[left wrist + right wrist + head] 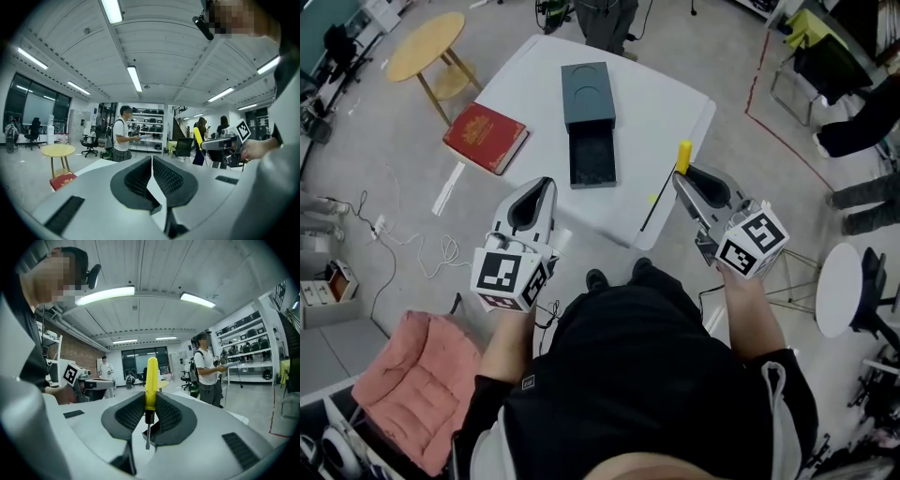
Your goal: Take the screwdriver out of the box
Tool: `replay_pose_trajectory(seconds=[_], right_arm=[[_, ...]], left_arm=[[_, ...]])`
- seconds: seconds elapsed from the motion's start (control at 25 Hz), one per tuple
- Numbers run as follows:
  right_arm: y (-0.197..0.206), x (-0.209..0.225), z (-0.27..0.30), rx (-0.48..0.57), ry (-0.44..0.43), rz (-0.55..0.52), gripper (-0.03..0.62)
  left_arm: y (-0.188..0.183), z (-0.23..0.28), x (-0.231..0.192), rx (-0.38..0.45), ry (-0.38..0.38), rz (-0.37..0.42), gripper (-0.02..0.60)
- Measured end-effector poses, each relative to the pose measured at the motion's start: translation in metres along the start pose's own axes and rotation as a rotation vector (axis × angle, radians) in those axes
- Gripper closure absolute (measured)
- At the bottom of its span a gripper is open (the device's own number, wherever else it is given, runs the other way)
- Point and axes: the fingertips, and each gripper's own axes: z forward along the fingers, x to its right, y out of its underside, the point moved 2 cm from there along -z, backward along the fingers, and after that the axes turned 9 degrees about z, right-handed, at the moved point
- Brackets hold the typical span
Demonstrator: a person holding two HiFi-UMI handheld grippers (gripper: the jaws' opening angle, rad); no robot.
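The right gripper (684, 178) pinches the screwdriver (683, 155) by the lower part of its yellow handle. The handle stands up out of the jaws and the thin shaft hangs down below them, tip free. A grip this close to the shaft probably keeps the tool from swinging while it is carried.

The screwdriver is clear of the box (589, 98). It hangs in the air over the near right edge of the table (666, 103), touching nothing but the jaws.

The box lies near the middle of the table, towards the far edge. Its inner tray is slid out towards the person and looks empty. The open tray suggests the removal step is done and only a set-down could remain.

The left gripper (152, 164) hangs off the near left edge with its jaws pressed together on nothing. It is well apart from the box, likely held back to leave the other hand room.

A red book (486, 138) lies at the left edge, out of the working path.
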Motion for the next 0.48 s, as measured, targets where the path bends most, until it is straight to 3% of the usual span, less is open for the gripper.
replay_pose_trajectory(seconds=[0.28, 0.48], right_arm=[[-0.004, -0.004, -0.006, 0.052, -0.038, -0.002, 0.511], [-0.021, 0.023, -0.043, 0.073, -0.068, 0.011, 0.511]], left_arm=[[0.008, -0.013, -0.010, -0.001, -0.074, 0.005, 0.557], [-0.016, 0.000, 0.019, 0.018, -0.117, -0.020, 0.557]])
